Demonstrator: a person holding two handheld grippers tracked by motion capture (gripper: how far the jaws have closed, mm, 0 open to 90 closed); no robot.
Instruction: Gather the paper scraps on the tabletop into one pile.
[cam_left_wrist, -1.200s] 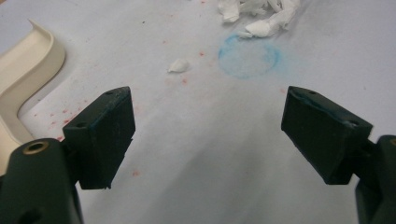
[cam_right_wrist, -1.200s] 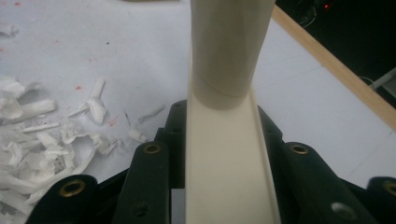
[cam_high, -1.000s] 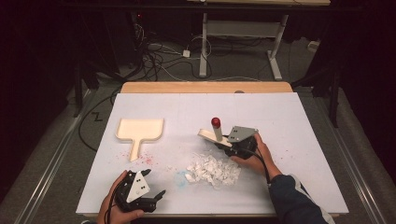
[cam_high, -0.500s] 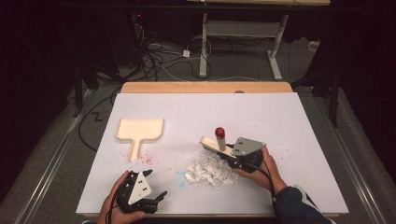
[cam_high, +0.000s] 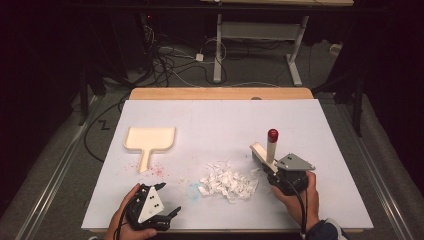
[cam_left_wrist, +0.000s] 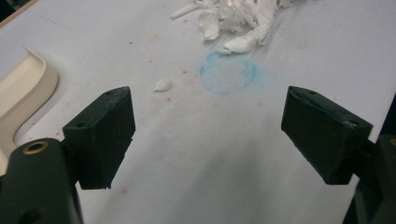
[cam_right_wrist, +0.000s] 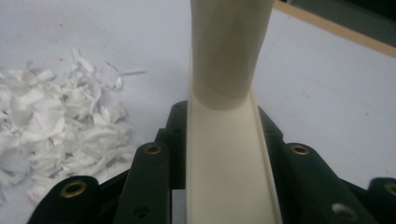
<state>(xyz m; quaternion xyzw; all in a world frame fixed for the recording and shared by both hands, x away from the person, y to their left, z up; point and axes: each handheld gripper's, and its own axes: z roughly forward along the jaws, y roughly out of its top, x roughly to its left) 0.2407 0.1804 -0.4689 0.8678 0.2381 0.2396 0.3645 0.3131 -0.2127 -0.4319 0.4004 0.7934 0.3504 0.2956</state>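
High view: paper scraps (cam_high: 227, 182) just left of brush-holding right tool (cam_high: 267, 167).

My desk (cam_high: 210, 120) wears a white sheet, a strip of bare wood at its far edge. Beyond it lies grey floor (cam_high: 250, 70) strewn with cables (cam_high: 172, 60), then a white-legged table frame (cam_high: 260, 45) (the room behind stays dark).

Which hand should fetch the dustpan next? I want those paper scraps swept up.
Left, probably. Its gripper has open fingers, holds nothing, and is on the dustpan's side. The right gripper is shut on the brush, beside the paper scraps.
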